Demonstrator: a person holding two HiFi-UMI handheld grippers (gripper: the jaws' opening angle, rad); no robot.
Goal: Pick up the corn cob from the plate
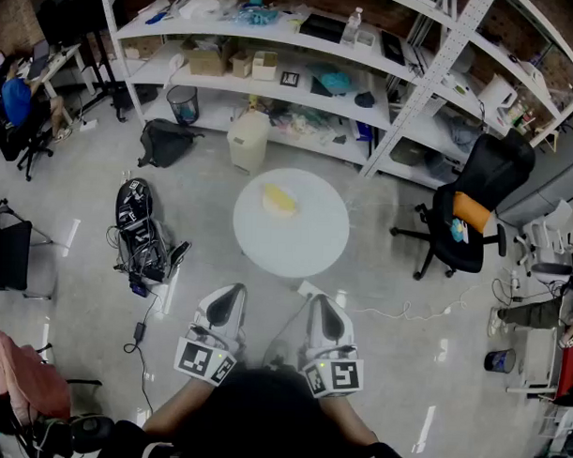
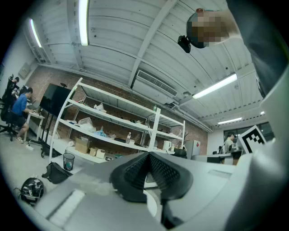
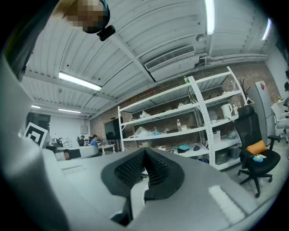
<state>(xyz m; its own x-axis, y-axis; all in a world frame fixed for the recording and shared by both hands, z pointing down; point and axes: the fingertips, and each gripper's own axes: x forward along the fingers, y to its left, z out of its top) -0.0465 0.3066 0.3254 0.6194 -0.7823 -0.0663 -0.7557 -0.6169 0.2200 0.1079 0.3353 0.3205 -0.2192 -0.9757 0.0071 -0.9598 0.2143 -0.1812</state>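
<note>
In the head view a yellow corn cob [image 1: 280,201] lies on a pale plate [image 1: 266,191] that hardly stands out from the round white table [image 1: 305,247]. Both grippers are held level, close to the person's body, short of the table's near edge. My left gripper [image 1: 230,293] is shut with nothing between its dark ribbed pads [image 2: 135,169]. My right gripper [image 1: 322,300] is shut and empty too, its pads [image 3: 156,171] meeting at the tip. In the left gripper view the left gripper [image 2: 148,154] points at the shelves; the right gripper [image 3: 144,151] does the same in its own view. Neither gripper view shows the corn.
White metal shelving [image 1: 301,74] full of boxes stands behind the table. A white bin [image 1: 248,140] and a black bag [image 1: 168,139] sit on the floor before it. A black office chair [image 1: 475,206] stands at the right, with gear and cables [image 1: 141,237] on the floor at the left.
</note>
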